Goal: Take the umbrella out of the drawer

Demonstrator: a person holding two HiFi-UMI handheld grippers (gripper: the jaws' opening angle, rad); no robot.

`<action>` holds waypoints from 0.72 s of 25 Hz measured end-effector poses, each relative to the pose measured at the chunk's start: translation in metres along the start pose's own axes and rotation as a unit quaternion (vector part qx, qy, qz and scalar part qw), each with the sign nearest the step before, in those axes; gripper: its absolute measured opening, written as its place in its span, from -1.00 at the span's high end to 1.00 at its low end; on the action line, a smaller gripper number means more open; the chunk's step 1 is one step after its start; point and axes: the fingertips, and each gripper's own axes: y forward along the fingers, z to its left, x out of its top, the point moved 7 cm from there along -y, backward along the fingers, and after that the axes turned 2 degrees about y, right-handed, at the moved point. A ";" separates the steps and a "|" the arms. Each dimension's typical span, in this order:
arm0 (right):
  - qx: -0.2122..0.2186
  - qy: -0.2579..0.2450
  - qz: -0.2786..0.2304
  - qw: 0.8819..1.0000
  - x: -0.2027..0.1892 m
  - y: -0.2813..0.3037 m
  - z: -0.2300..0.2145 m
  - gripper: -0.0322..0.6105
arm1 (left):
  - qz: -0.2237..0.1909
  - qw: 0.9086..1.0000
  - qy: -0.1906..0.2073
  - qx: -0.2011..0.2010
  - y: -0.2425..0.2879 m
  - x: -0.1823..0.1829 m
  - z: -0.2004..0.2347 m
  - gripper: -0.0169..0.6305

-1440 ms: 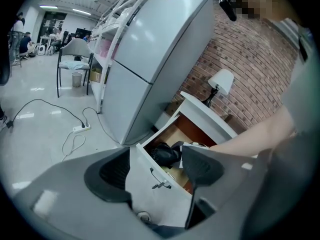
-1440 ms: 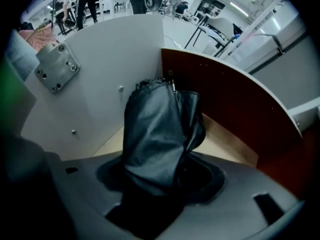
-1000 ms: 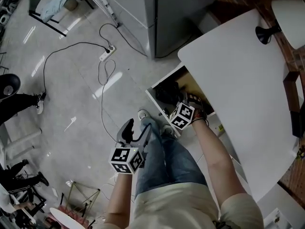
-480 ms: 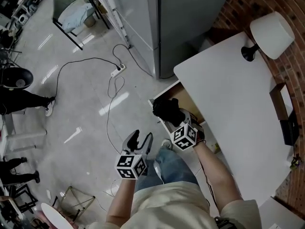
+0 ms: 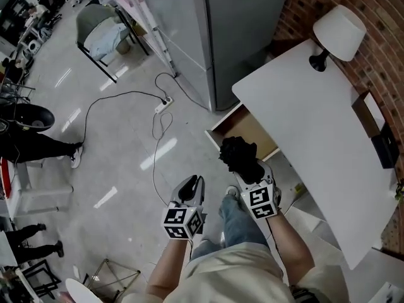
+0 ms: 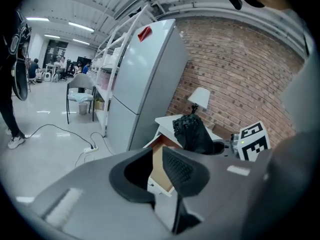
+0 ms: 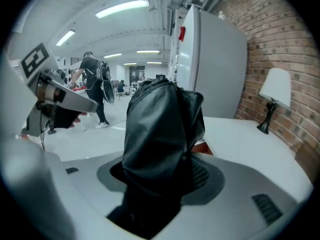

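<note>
A black folded umbrella (image 5: 238, 155) hangs above the open wooden drawer (image 5: 252, 134) under the white desk (image 5: 315, 125), with my right gripper (image 5: 249, 172) shut on its lower end. In the right gripper view the umbrella (image 7: 160, 129) fills the space between the pads of the right gripper (image 7: 160, 176). My left gripper (image 5: 191, 188) floats left of it over the floor; its jaws have just been closing to a narrow gap with nothing between them. From the left gripper (image 6: 157, 159) I see the umbrella (image 6: 192, 134) and the drawer (image 6: 159, 166).
A white lamp (image 5: 338, 27) stands on the desk's far corner against the brick wall. A grey fridge (image 5: 214, 30) rises behind the drawer. A power strip with cable (image 5: 163, 104) lies on the floor, a chair (image 5: 101, 33) further back. Someone's legs (image 5: 38, 147) show at left.
My right gripper has risen with the umbrella, from inside the drawer to above it. The left gripper has come up too, and its wide-open jaws have narrowed.
</note>
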 end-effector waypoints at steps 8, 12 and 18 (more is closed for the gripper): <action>-0.048 0.079 -0.048 0.995 -0.010 -0.093 0.096 0.08 | -0.012 1.000 0.020 -0.006 -0.105 -0.034 0.016 0.90; -0.065 0.103 -0.076 0.990 -0.017 -0.128 0.140 0.08 | -0.010 0.999 0.037 -0.014 -0.152 -0.057 0.018 0.91; -0.076 0.112 -0.106 0.985 -0.021 -0.180 0.207 0.08 | -0.017 0.998 0.057 -0.029 -0.222 -0.083 0.018 0.91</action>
